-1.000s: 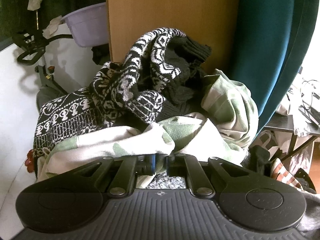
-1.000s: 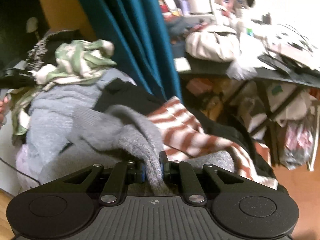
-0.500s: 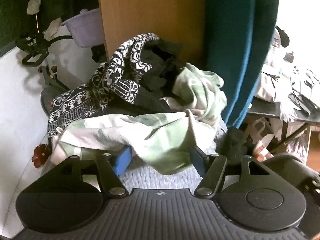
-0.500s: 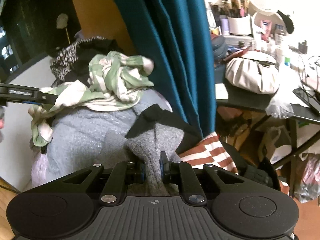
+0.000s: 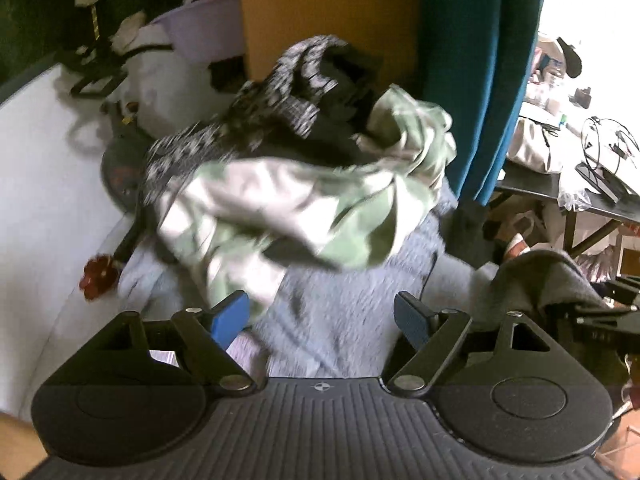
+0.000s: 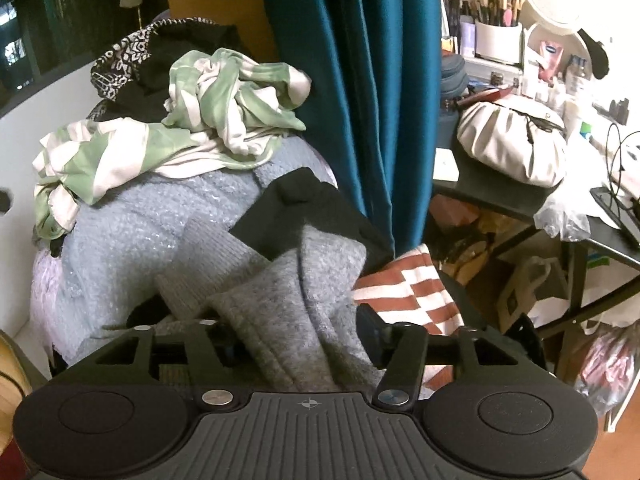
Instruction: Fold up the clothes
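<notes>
Left gripper (image 5: pixel 322 316): my jaws stand wide apart, blue pads exposed, nothing between them; below the gap lies the pale blue knit (image 5: pixel 336 320).
Right gripper (image 6: pixel 298 338): my jaws are spread; a grey knit garment (image 6: pixel 280 300) lies bunched in the gap and over the left finger. I cannot tell whether either pad presses it.
Clothes pile: green-and-white striped garment (image 6: pixel 208 120) on top, resting on the pale blue knit; a black-and-white patterned knit (image 6: pixel 124 56) behind it; a black cloth (image 6: pixel 296 208) lies on the blue knit just ahead of the grey one; a rust-and-white striped piece (image 6: pixel 404 292) sits to the right of the grey knit.
Container, basin: a lilac plastic basin (image 5: pixel 204 24) stands behind the pile beside the wooden panel (image 5: pixel 320 8); its contents are hidden.
Container, cup: a white cup (image 6: pixel 498 38) on the cluttered desk holds upright make-up brushes.
Backdrop: a teal curtain (image 6: pixel 360 80) hangs to the right of the pile.
Left wrist view only: the basin, a dark red knob (image 5: pixel 100 272) at the pile's left edge, and my right gripper at the right border with grey knit draped on it; this view is motion-blurred.
Right wrist view only: the brush cup, a white bundled bag (image 6: pixel 512 140) on the desk, the rust-striped piece, sharp detail.
</notes>
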A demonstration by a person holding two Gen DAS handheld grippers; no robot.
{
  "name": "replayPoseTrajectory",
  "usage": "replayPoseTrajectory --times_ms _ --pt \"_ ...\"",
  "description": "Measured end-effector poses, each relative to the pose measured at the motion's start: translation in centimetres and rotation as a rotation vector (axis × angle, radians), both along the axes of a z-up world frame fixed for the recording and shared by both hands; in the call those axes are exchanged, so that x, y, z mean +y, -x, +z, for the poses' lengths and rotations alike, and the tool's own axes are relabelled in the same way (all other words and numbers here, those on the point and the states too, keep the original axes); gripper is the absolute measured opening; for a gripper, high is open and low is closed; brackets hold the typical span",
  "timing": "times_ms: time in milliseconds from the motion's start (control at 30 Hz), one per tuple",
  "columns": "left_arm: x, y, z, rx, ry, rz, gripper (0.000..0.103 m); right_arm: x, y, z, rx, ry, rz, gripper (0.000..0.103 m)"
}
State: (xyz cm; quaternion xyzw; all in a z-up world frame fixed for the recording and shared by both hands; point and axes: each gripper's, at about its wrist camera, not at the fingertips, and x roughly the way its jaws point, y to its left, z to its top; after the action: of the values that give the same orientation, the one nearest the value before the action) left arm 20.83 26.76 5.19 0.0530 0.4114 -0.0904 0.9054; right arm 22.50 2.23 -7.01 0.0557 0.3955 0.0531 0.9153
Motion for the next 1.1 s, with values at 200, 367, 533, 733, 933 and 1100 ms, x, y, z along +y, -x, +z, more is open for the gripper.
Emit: replayPoseTrajectory --times_ms 200,367,533,733,933,1100 --pt "2.2 3.6 -2.1 0.055 -0.010 0.007 0.082 -0.5 0.6 -0.2 0.030 -0.048 0.027 0.075" --pt "4.3 6.7 -3.9 0.117 0.034 0.013 0.082 -0.6 1.3 -0.2 0.043 -0.066 0.054 0.088" --pt "4.7 8.5 -4.8 0.137 0.105 0.024 0.087 -0.5 2.1 -0.4 0.049 -0.056 0.085 0.092" --pt "2.5 11.6 -5.6 0.150 0.070 -0.110 0.092 -1.4 3.8 -0.1 0.038 -0.064 0.101 0.100" --pt "2.9 12.5 -8.4 0.240 0.102 -0.070 0.092 -2.7 5.8 -0.2 0.057 -0.082 0.063 0.100" --pt "2.5 12.5 -9.2 0.258 0.179 -0.075 0.092 -4.6 8.0 0.2 0.066 -0.127 -0.001 0.100"
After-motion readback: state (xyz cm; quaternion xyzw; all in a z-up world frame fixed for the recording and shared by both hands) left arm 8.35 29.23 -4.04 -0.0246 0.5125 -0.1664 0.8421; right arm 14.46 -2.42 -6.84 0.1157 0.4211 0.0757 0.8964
